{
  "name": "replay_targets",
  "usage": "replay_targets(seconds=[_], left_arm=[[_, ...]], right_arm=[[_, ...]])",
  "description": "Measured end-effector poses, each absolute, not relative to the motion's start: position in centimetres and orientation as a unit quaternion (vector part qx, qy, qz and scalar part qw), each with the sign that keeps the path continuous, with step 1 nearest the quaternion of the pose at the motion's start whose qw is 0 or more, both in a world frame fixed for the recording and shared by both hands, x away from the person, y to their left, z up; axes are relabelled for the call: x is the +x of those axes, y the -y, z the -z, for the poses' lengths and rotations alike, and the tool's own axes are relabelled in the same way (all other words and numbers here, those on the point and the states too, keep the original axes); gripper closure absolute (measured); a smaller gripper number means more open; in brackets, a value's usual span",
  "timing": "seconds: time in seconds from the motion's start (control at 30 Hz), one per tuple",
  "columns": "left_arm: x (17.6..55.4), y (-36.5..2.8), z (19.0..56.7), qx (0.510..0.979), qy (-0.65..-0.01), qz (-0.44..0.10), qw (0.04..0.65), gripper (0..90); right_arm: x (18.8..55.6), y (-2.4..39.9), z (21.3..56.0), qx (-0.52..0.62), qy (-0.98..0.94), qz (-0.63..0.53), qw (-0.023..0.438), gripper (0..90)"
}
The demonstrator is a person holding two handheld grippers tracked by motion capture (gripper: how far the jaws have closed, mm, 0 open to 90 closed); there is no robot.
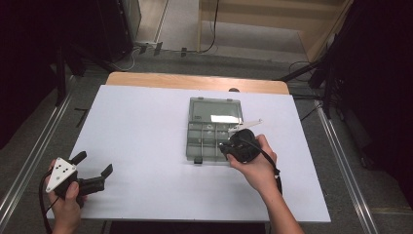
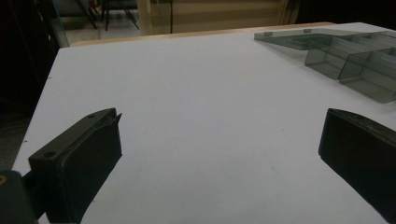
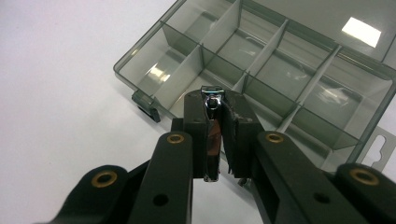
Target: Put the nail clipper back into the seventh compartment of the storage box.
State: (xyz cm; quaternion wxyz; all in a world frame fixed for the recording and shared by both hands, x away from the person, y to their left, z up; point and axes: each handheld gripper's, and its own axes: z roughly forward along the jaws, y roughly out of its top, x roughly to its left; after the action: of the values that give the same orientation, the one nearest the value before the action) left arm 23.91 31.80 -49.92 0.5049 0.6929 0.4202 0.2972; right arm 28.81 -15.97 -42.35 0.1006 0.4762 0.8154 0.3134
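Clipper (image 3: 212, 135) is pinched upright in the right gripper (image 3: 215, 133), jaws closed tight on it, just above the near edge of the open organizer box (image 1: 214, 129). Left gripper (image 1: 92, 170) sits wide open and holding nothing, well apart at the white table (image 1: 146, 136) corner. Dark room, cables on the floor.

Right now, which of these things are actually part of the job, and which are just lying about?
In use:
right gripper, shut on a nail clipper
open compartment box

Idle:
left gripper, open over the white table
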Motion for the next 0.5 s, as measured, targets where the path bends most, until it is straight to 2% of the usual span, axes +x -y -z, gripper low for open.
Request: replay_targets(seconds=[0.5], left_arm=[[23.9, -31.8, 49.9, 0.693, -0.420, -0.297, 0.505, 0.0]], right_arm=[[29.9, 16.1, 42.8, 0.474, -0.816, -0.311, 0.112, 82.4]])
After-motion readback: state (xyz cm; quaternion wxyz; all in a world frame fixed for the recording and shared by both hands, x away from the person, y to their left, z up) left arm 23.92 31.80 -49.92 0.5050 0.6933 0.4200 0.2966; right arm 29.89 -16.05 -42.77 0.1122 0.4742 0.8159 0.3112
